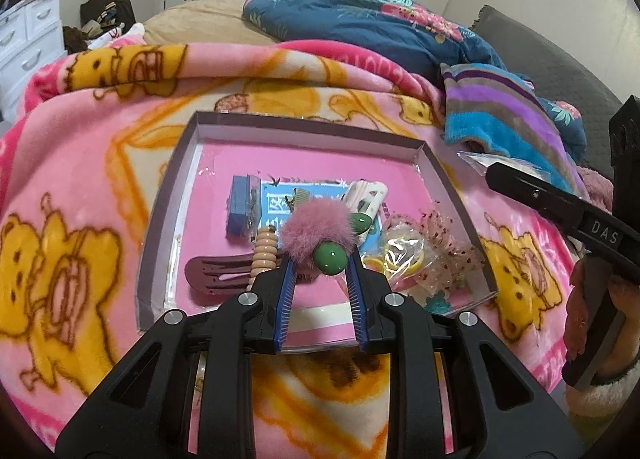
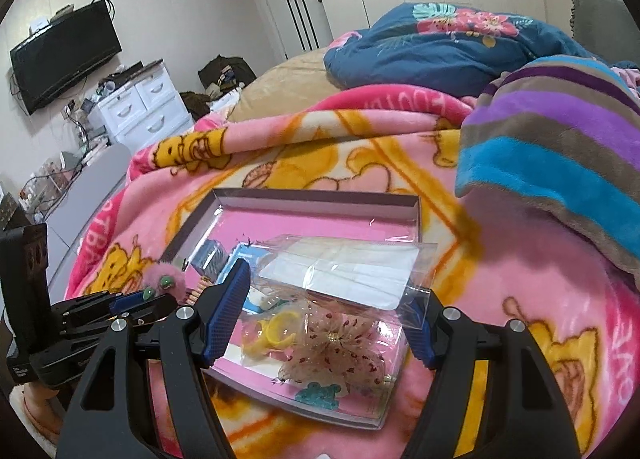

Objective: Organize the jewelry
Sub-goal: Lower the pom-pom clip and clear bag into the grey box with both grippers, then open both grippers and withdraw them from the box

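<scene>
Lying across the bed (image 1: 192, 19) is a pink fleece blanket printed with yellow bears (image 1: 72, 243), with a blue floral quilt (image 1: 360, 19) and a striped purple-and-turquoise fleece throw (image 1: 496, 107) bunched behind it.

Sitting on the blanket is a shallow rectangular cardboard tray with a pink floor (image 1: 208, 127), its long axis running left to right in the left wrist view. It is holding a blue box (image 1: 240, 211), a dark maroon plastic hair claw (image 1: 216, 277), a beige spiral hair tie (image 1: 264, 255) and a white patterned clip (image 1: 366, 197).

Occupying the tray's right front corner is a clear plastic box (image 2: 340, 271) containing yellow rings (image 2: 276, 333) and a sheer spotted fabric flower (image 2: 340, 347). The right gripper (image 2: 324, 319) is straddling this box, its blue-padded fingers (image 2: 228, 311) standing wide on either side; whether the pads are pressing the clear walls cannot be told.

Hanging over the tray's near middle, the left gripper (image 1: 322, 271) is pinching a fluffy pink pompom hair tie with green beads (image 1: 316, 231), fingers (image 1: 286, 299) narrowed onto it at the tips.

The pompom tie is lying directly ahead of the left fingers and above open pink floor, so the left hand is the nearer one for setting it down; the clear box is to its right.
</scene>
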`<state>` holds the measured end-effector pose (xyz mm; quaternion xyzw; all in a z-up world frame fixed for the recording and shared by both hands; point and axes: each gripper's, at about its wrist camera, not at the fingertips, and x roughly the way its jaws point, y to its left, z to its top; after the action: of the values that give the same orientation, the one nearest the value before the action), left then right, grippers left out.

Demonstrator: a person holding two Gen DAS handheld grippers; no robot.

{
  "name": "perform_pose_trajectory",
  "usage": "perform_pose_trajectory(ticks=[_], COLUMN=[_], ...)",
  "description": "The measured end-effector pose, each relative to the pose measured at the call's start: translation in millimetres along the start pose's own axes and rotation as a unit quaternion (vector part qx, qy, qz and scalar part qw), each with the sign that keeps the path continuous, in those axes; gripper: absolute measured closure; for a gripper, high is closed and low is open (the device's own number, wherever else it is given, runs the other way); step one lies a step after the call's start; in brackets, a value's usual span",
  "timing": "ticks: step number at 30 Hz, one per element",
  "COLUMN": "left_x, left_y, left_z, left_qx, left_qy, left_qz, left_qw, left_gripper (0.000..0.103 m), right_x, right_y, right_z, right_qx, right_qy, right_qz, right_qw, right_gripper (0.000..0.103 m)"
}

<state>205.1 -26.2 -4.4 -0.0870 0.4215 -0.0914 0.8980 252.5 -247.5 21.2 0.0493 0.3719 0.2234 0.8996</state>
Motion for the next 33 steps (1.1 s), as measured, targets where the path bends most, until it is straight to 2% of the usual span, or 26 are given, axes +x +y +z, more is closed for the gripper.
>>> perform_pose_trajectory(ticks=[13, 16, 21, 30, 33], left_x=[16.6, 12.0, 1.8, -31.1, -43.5], left_y=[12.6, 13.9, 14.1, 12.5, 13.2], left_z=[-10.0, -10.3, -9.3, -7.3, -9.1], left_qx=[-0.013, -0.014, -0.013, -0.015, -0.016], left_qy=[0.021, 0.016, 0.006, -0.025, -0.037], left_qz=[0.004, 0.003, 0.009, 0.024, 0.031], left_qw=[0.9997, 0.9998, 0.9999, 0.9993, 0.9987], left_gripper=[0.081, 0.074, 0.072, 0.047, 0.042], right_x=[44.9, 43.3, 32.1, -8.6, -23.4], right_y=[-5.4, -6.1, -6.2, -1.9, 2.3], right_z=[-16.7, -17.7, -16.4, -15.3, -17.4], right_qx=[0.013, 0.018, 0.023, 0.024, 0.017], right_qy=[0.055, 0.053, 0.043, 0.007, -0.003], right_qz=[-0.003, 0.0, 0.005, 0.012, 0.01], right_qw=[0.998, 0.998, 0.999, 1.0, 1.0], right_gripper=[0.031, 0.024, 0.019, 0.011, 0.011])
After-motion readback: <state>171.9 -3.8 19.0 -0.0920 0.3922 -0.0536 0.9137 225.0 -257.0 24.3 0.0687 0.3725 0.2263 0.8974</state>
